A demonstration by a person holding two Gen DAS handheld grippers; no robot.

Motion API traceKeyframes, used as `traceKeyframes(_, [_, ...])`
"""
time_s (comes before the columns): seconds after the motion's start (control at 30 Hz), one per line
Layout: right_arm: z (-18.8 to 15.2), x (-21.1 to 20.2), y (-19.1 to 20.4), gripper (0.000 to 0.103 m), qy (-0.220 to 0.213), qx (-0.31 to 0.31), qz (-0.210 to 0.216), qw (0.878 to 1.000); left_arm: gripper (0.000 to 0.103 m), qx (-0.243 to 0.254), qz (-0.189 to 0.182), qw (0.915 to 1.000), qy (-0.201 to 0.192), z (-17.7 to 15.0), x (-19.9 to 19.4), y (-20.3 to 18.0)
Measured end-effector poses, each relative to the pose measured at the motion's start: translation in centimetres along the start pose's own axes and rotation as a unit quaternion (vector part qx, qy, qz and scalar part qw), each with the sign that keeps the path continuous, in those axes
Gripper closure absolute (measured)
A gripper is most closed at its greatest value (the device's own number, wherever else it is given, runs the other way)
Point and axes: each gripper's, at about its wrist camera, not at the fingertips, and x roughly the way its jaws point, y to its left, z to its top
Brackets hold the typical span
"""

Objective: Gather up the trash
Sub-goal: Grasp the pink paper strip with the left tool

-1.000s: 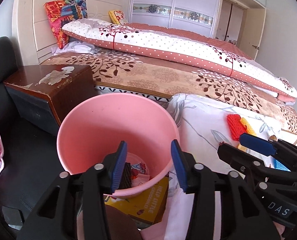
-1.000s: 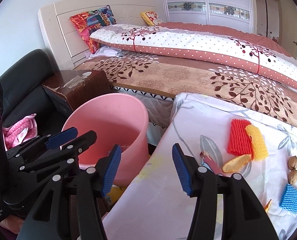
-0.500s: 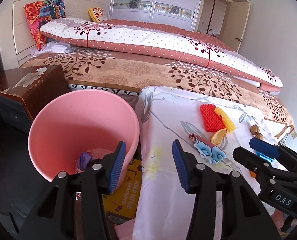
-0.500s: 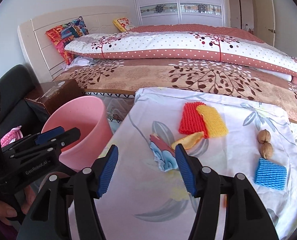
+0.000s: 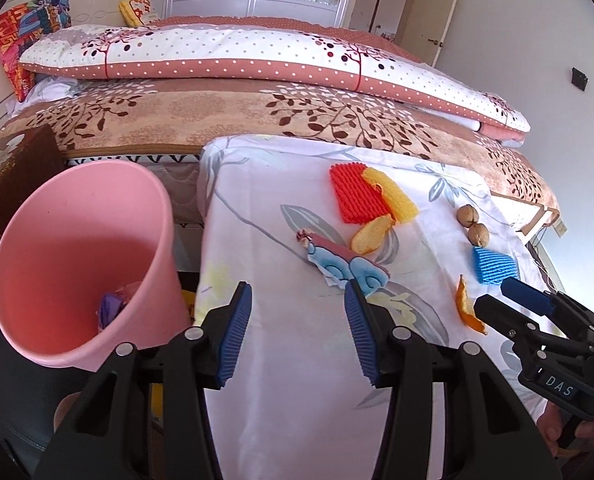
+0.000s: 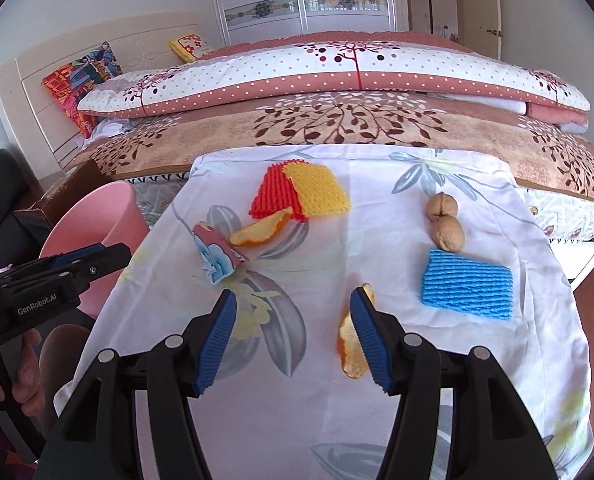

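Note:
Trash lies on a floral sheet-covered table [image 6: 337,392]: a red foam net [image 6: 271,198] under a yellow foam net [image 6: 317,190], an orange peel [image 6: 261,232], a blue-pink wrapper [image 6: 217,258], two walnuts [image 6: 445,220], a blue foam net [image 6: 467,286] and a second peel [image 6: 351,344]. My right gripper [image 6: 293,334] hangs open over the sheet, its right finger beside the second peel. My left gripper [image 5: 299,326] is open and empty, the wrapper [image 5: 343,264] just beyond it. A pink bin [image 5: 81,264] with some trash inside stands left of the table.
A bed [image 6: 337,120] with a folded dotted quilt runs behind the table. A dark wooden box [image 5: 17,168] sits behind the bin. A black chair [image 6: 1,184] is at the far left. A yellow book [image 5: 187,298] lies under the bin's edge.
Both grippers have swung right, from above the pink bin to over the sheet with the trash. The right gripper's jaws stand a little wider. Nothing has been picked up.

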Motion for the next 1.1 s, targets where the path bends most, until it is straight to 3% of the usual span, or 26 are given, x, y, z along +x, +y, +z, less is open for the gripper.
traceKeyframes(0.13, [-0.3, 0.2, -1.5, 0.045, 0.004, 0.020, -0.001, 1.000, 0.055, -0.015, -0.014, 0.9995, 0.024, 0.6, 1.8, -1.4])
traceKeyframes(0.43, [-0.9, 0.1, -3.2, 0.045, 0.004, 0.028, -0.006, 1.000, 0.055, -0.112, -0.030, 0.9889, 0.093, 2.1, 6.6, -2.0])
traceKeyframes(0.73, [-2.0, -0.9, -6.6, 0.045, -0.003, 0.068, -0.028, 0.997, 0.055, -0.101, 0.013, 0.9901, 0.097, 2.3, 8.7, -3.0])
traceKeyframes(0.87, [-2.7, -1.0, -8.1, 0.045, 0.004, 0.082, -0.037, 0.996, 0.072, -0.091, 0.011, 0.9914, 0.094, 1.8, 8.9, -3.0])
traceKeyframes(0.9, [-2.8, -1.0, -8.4, 0.045, 0.006, 0.085, -0.039, 0.996, 0.082, -0.089, 0.008, 0.9919, 0.090, 1.7, 8.8, -2.9])
traceKeyframes(1.1, [-3.2, -0.9, -8.8, 0.045, 0.015, 0.097, -0.026, 0.995, 0.093, -0.081, 0.006, 0.9932, 0.083, 1.2, 7.9, -2.6])
